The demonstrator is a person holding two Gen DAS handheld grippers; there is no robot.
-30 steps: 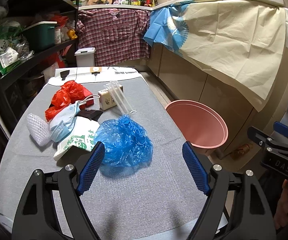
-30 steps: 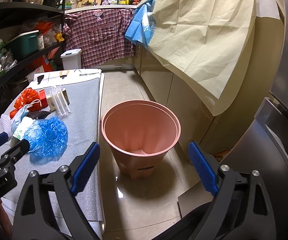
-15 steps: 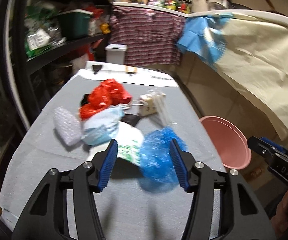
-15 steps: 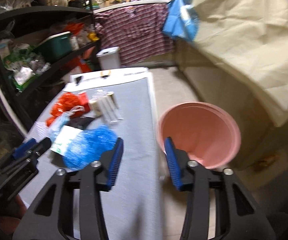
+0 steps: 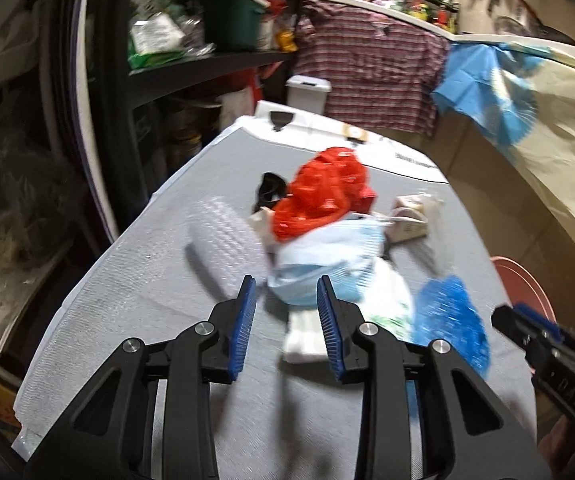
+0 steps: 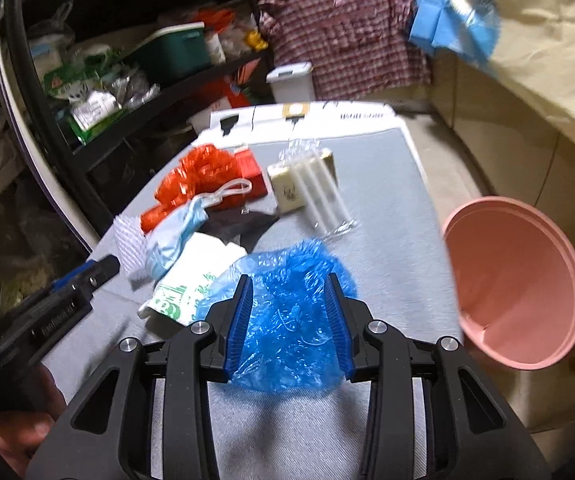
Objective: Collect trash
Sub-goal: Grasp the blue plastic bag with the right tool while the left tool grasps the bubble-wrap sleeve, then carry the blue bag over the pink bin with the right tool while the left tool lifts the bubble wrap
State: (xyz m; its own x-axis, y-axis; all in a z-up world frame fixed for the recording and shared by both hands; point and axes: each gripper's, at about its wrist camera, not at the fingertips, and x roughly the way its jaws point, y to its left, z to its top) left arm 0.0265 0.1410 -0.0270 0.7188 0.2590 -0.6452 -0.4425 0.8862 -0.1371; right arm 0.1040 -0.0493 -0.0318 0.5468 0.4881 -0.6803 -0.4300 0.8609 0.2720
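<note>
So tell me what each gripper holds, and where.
Nothing held. The left gripper frames the face mask, the right gripper the blue plastic bag; both have just been closing.

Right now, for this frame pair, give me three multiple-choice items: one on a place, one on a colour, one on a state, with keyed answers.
1. Where is the pink bin?
A. on the shelf
B. on the floor beside the table
C. on the table

2. What colour is the crumpled bag seen between the right gripper fingers?
A. blue
B. green
C. yellow

3. What is inside the pink bin?
A. the red bag
B. the face mask
C. nothing visible

Answers:
1 B: it stands off the edge of the grey table, lower down, on the floor.
2 A: the right wrist view shows blue plastic there.
3 C: its visible inside is bare pink; the red bag and face mask lie on the table.
</note>
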